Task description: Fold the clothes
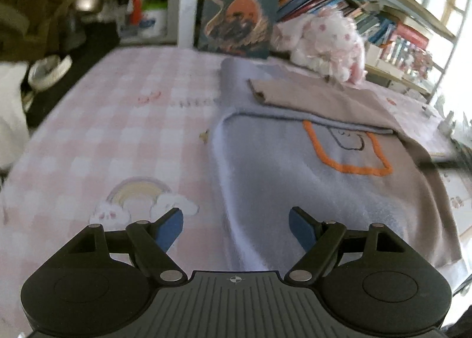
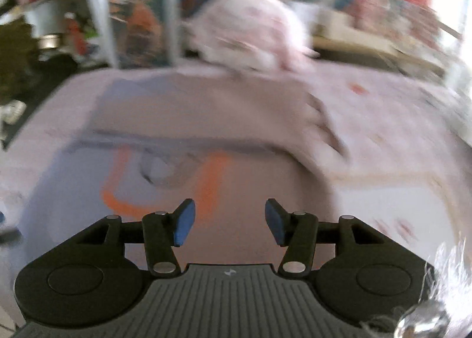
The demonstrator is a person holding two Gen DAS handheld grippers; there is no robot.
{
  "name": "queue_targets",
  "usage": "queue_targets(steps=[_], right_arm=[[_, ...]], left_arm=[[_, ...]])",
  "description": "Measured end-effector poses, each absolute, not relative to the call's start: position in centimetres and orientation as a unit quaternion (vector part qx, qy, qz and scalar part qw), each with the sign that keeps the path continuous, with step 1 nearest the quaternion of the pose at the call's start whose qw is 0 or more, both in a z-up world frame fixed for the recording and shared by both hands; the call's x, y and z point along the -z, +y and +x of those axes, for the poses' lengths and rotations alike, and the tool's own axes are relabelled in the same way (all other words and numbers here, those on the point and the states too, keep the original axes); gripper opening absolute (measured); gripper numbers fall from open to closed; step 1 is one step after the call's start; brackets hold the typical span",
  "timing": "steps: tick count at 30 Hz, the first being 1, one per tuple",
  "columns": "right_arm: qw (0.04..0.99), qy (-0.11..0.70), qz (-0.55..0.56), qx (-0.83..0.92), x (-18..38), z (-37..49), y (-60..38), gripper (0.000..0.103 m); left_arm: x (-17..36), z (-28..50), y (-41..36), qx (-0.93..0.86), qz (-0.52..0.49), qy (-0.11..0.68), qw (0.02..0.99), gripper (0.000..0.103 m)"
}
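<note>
A pink-and-white checked cloth with a rainbow print is seen covering the table. On it, a pale lilac fleece garment with an orange stitched outline is laid flat, partly folded. The left gripper is held wide open above its near edge, empty. The right gripper is likewise parted, nothing gripped.

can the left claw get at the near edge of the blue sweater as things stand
Probably yes: the left claw is open and empty, and the blue sweater lies flat just ahead with nothing between them.
</note>
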State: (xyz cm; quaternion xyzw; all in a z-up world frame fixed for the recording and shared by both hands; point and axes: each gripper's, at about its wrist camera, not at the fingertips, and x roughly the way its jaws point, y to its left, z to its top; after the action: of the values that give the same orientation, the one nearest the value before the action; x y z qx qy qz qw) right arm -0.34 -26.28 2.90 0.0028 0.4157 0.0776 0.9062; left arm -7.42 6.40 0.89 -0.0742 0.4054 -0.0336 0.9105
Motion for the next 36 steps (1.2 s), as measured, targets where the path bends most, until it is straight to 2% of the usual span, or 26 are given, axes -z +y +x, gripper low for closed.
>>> queue_targets(steps=[5,6,8,10,12,13,14,16,20,23,26,27,29,31,33,34,35,36], right_arm=[[0.893,0.446,0.047,-0.029,-1.5,-4.9,-30.5,0.050],[0.891,0.450,0.059,-0.023,-1.3,-5.5,-30.9,0.050],[0.885,0.458,0.082,-0.018,-0.8,-6.6,-31.5,0.047],[0.882,0.461,0.097,-0.020,-0.3,-7.2,-31.6,0.042],[0.882,0.461,0.095,-0.019,-0.2,-7.6,-31.4,0.037],[0.883,0.461,0.090,-0.017,-0.2,-7.6,-31.3,0.030],[0.882,0.462,0.086,-0.018,-0.2,-7.5,-31.2,0.015],[0.881,0.464,0.091,-0.026,-0.3,-7.4,-31.4,0.012],[0.883,0.443,0.146,-0.053,-1.6,-7.6,-32.2,0.011],[0.883,0.424,0.187,-0.072,-3.0,-7.6,-32.6,0.012],[0.876,0.441,0.183,-0.065,-2.9,-7.0,-32.5,0.013],[0.873,0.448,0.185,-0.060,-2.6,-6.9,-32.6,0.016],[0.864,0.462,0.192,-0.052,-1.8,-7.0,-32.9,0.021],[0.856,0.473,0.202,-0.049,-1.1,-7.2,-33.2,0.023],[0.851,0.482,0.203,-0.049,-0.5,-7.4,-33.3,0.023],[0.849,0.485,0.202,-0.048,-0.4,-7.5,-33.3,0.023],[0.850,0.484,0.201,-0.049,-0.3,-7.6,-33.2,0.023],[0.850,0.485,0.199,-0.052,-0.3,-7.7,-33.2,0.021]], left_arm=[[-0.3,-7.7,7.0,0.034,-0.104,0.414,0.904,0.079],[-0.2,-7.7,7.1,0.031,-0.107,0.419,0.901,0.076],[0.2,-7.6,7.2,0.027,-0.114,0.431,0.895,0.058],[0.4,-7.6,7.3,0.022,-0.118,0.437,0.892,0.049],[0.4,-7.5,7.3,0.017,-0.119,0.437,0.891,0.045],[0.4,-7.4,7.3,0.018,-0.120,0.438,0.891,0.032],[0.4,-7.3,7.3,0.019,-0.121,0.439,0.890,0.016],[0.4,-7.1,7.3,0.025,-0.136,0.440,0.887,0.004],[-1.3,-7.3,6.5,0.050,-0.147,0.411,0.899,0.004],[-1.8,-6.9,6.1,0.055,-0.136,0.419,0.896,0.007],[-1.1,-6.6,6.8,0.051,-0.154,0.440,0.883,0.016],[-0.8,-6.5,7.1,0.050,-0.162,0.447,0.878,0.018],[0.0,-6.5,7.6,0.044,-0.183,0.464,0.866,0.032],[0.5,-6.6,8.0,0.046,-0.201,0.468,0.859,0.038],[0.7,-6.7,8.1,0.053,-0.210,0.464,0.859,0.036],[0.8,-6.8,8.1,0.055,-0.210,0.463,0.859,0.030],[0.9,-6.7,8.2,0.054,-0.211,0.464,0.859,0.009],[1.0,-6.7,8.2,0.053,-0.212,0.464,0.858,0.005]])
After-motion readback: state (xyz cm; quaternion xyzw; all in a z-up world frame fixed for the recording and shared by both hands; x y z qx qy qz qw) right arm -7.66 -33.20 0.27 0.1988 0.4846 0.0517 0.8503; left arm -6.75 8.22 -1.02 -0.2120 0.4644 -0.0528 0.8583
